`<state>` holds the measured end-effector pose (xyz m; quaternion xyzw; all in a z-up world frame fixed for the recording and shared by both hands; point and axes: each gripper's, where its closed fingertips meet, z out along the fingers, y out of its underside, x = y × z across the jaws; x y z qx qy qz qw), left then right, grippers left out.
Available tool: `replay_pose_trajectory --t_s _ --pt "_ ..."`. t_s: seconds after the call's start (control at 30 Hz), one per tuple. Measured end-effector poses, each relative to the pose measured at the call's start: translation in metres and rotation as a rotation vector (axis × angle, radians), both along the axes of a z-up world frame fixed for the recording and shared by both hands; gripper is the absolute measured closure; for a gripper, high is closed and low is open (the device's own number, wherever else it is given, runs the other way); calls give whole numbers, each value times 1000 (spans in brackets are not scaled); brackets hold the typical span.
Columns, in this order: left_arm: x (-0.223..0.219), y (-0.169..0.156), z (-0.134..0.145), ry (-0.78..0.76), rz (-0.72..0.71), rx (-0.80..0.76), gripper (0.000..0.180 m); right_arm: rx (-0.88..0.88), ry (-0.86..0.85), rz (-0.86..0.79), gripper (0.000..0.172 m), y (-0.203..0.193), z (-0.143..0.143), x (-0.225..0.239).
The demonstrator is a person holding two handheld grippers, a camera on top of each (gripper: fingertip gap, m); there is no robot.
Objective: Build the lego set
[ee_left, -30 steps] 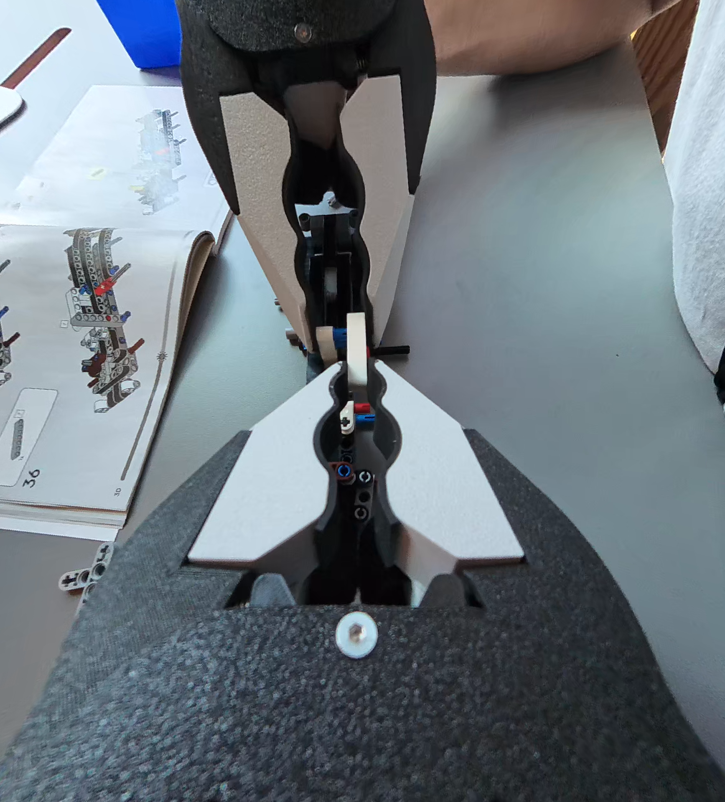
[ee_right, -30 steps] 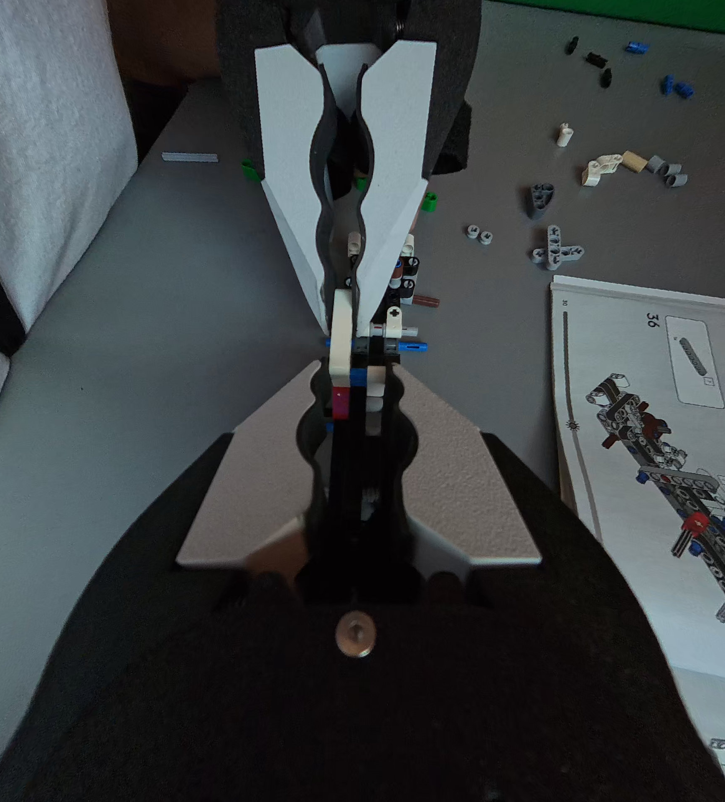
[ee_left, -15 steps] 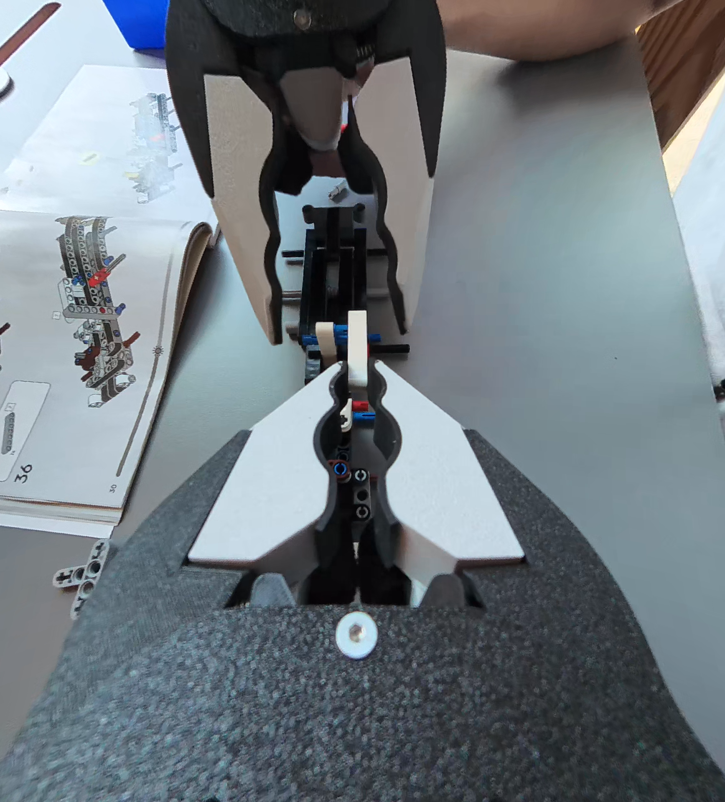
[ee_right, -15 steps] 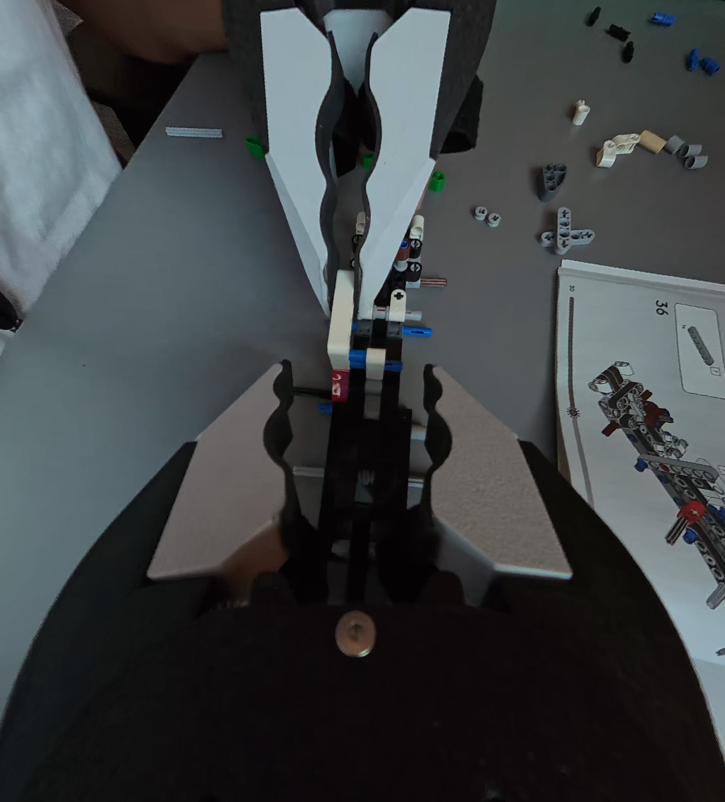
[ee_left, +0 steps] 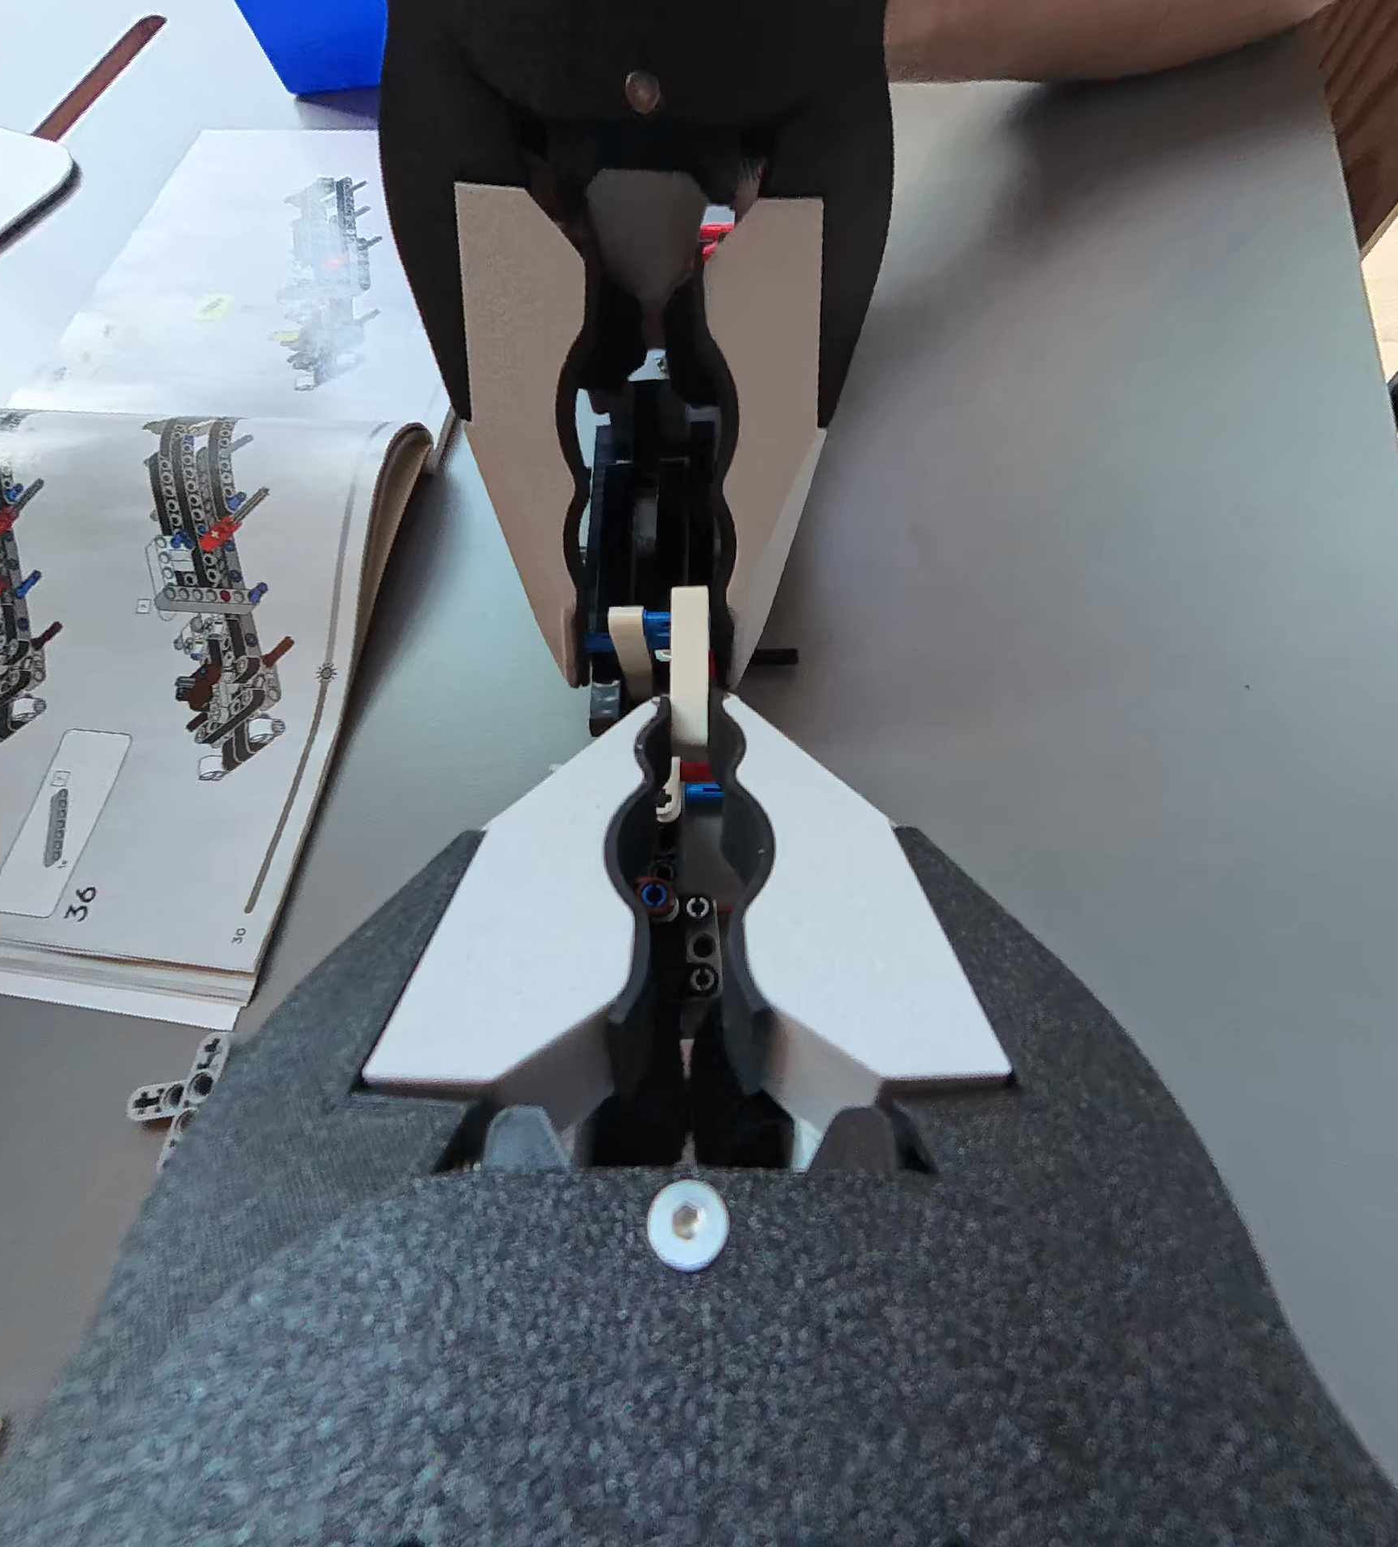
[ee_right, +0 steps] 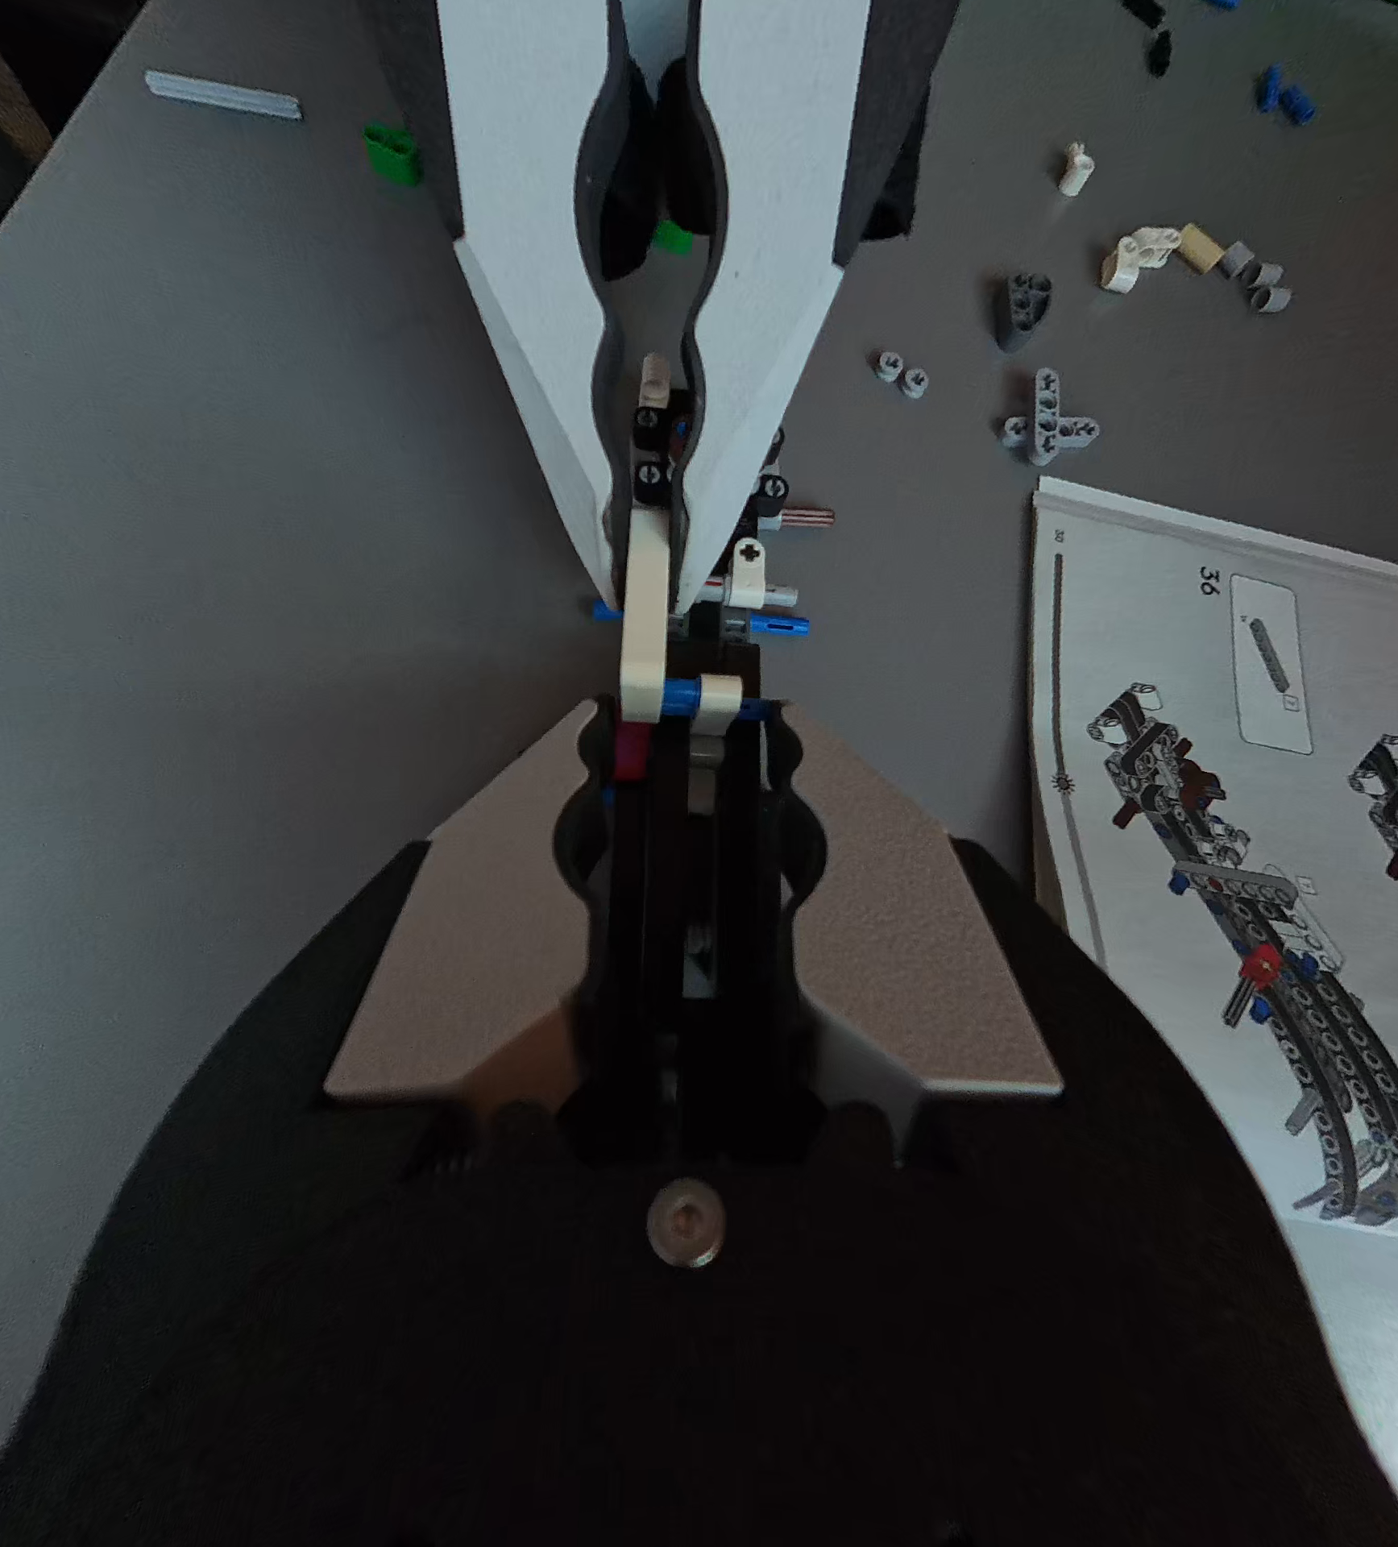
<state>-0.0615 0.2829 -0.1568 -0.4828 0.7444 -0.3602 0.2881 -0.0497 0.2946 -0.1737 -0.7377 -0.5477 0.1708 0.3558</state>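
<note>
A toy brick assembly of black beams (ee_right: pixel 662 837), a cream beam (ee_left: pixel 688 670) and blue pins is held between both grippers above the grey table (ee_left: pixel 1097 753). My left gripper (ee_left: pixel 687 711) is shut on the cream-beam end; in the right wrist view it comes in from the top (ee_right: pixel 645 598). My right gripper (ee_right: pixel 691 720) faces it, and its fingers press the sides of the black beams. It shows at the top of the left wrist view (ee_left: pixel 652 670).
An open instruction booklet (ee_left: pixel 134 670) lies beside the grippers and also shows in the right wrist view (ee_right: pixel 1264 837). Loose grey, cream and blue parts (ee_right: pixel 1047 418) and green parts (ee_right: pixel 390 151) are scattered beyond. A blue box (ee_left: pixel 318 42) stands at the back. Less than 4 cm separates the two grippers' tips.
My right gripper let go of the assembly, opened wide, moved further along the black beams and closed on them again. My left gripper kept its hold throughout.
</note>
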Motion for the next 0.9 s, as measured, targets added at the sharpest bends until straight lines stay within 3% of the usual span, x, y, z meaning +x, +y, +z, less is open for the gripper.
replay_pose_trajectory --t_s 0.63,0.7,0.9 --pt "3 2 2 -7 4 33 174 -132 113 2 141 -1 2 3" --pt "2 4 2 -12 10 54 174 -135 116 -5 132 -2 3 9" --pt "3 5 2 -11 16 43 174 -159 243 -10 138 0 15 9"
